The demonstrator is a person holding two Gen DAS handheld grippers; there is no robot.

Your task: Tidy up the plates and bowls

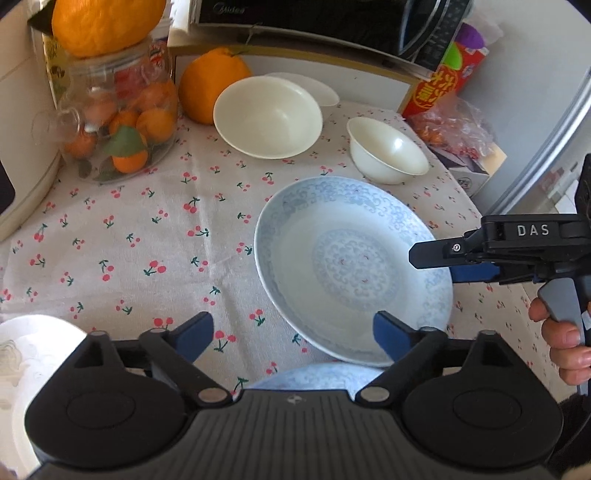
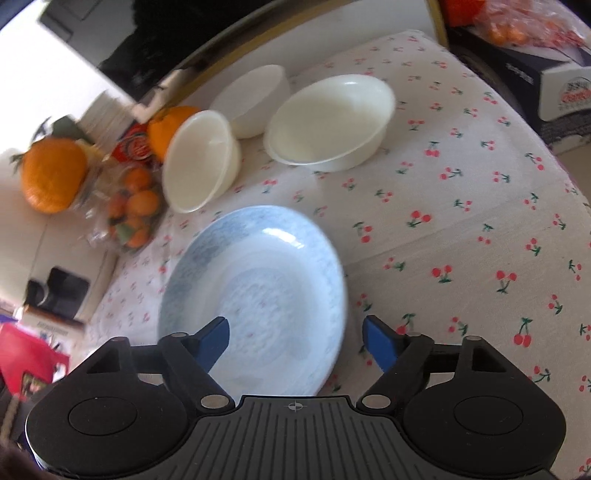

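A blue-patterned plate [image 1: 351,266] [image 2: 255,291] lies on the cherry-print cloth, its near edge over a second blue plate [image 1: 314,376]. My left gripper [image 1: 293,338] is open, and its right finger overlaps the plate's near rim. My right gripper [image 2: 295,341] [image 1: 443,264] is open astride the plate's right rim, with its pads clear of the plate. Behind stand a large white bowl [image 1: 267,116] [image 2: 328,118], a small white bowl [image 1: 388,149] and a flat white plate [image 1: 314,86]. The right wrist view shows a tilted white bowl [image 2: 199,162] and one more behind it [image 2: 255,99].
A glass jar of oranges [image 1: 118,122] and a big orange [image 1: 214,88] stand at the back left. A microwave [image 1: 314,18], a red box [image 1: 443,85] and a plastic bag [image 1: 454,129] line the back. A white plate [image 1: 33,354] sits near left. A hand [image 1: 561,343] holds the right gripper.
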